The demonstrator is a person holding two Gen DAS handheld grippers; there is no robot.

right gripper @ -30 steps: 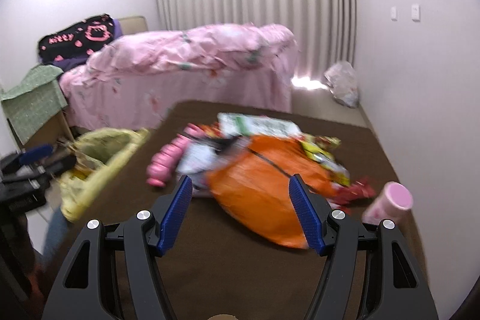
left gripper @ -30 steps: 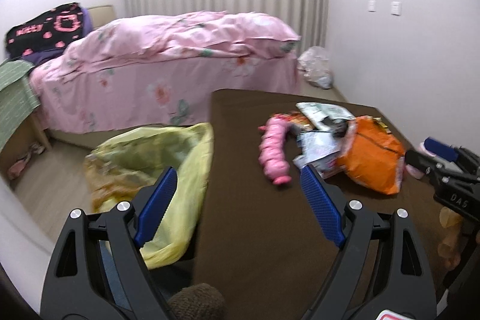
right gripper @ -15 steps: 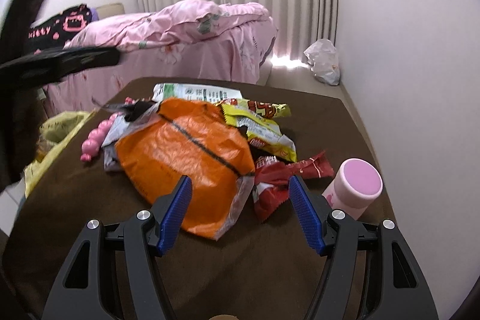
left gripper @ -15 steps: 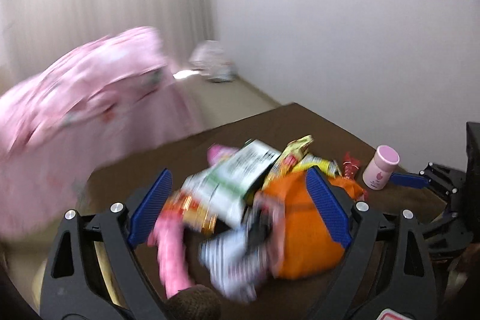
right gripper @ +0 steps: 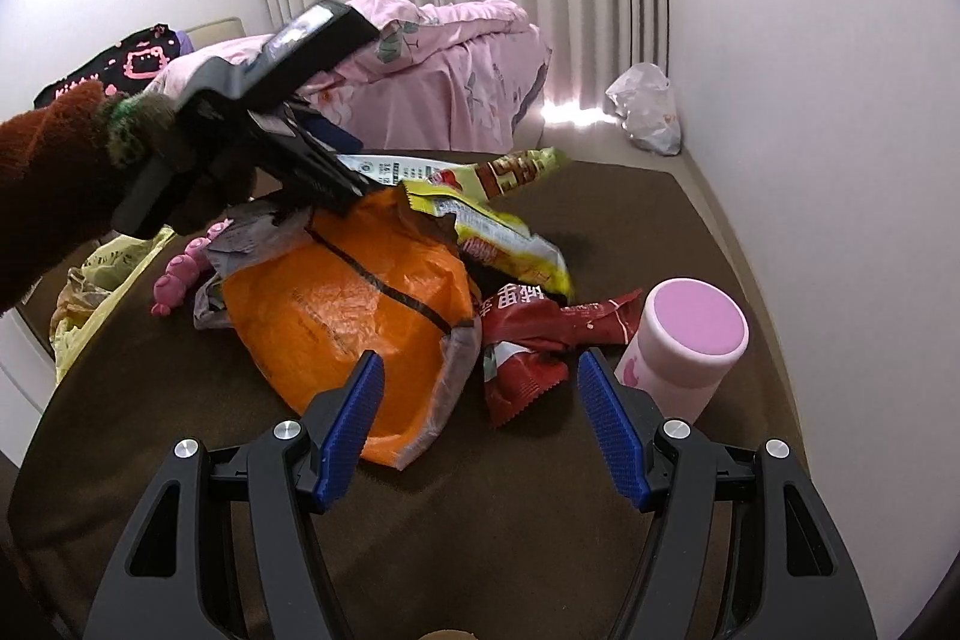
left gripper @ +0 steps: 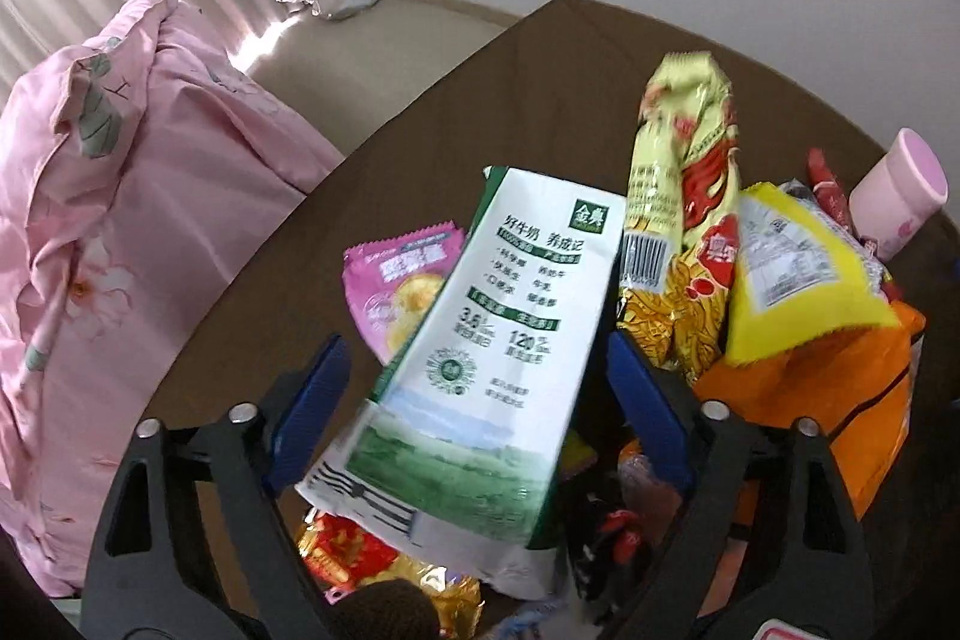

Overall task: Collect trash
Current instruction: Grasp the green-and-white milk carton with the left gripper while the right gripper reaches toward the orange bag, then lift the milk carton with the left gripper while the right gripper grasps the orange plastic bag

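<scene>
Left tongs (left gripper: 474, 400) closing astride milk carton (left gripper: 492, 340), long axis running away between pads; right tongs (right gripper: 480, 424) open, empty.

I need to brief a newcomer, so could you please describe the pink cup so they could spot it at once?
On the brown table, follow the trash pile to its right-hand end. Beside the crumpled red wrapper stands the pink cup, the only upright, rigid cylinder there, with a flat pink lid.

The white and green milk carton (left gripper: 510, 316) has a green box saying 金典, the words 好牛奶 养成记, and the big numbers 3.6 and 120. The yellow snack bag (left gripper: 678, 196) has a barcode; its digits are too small to read.
</scene>
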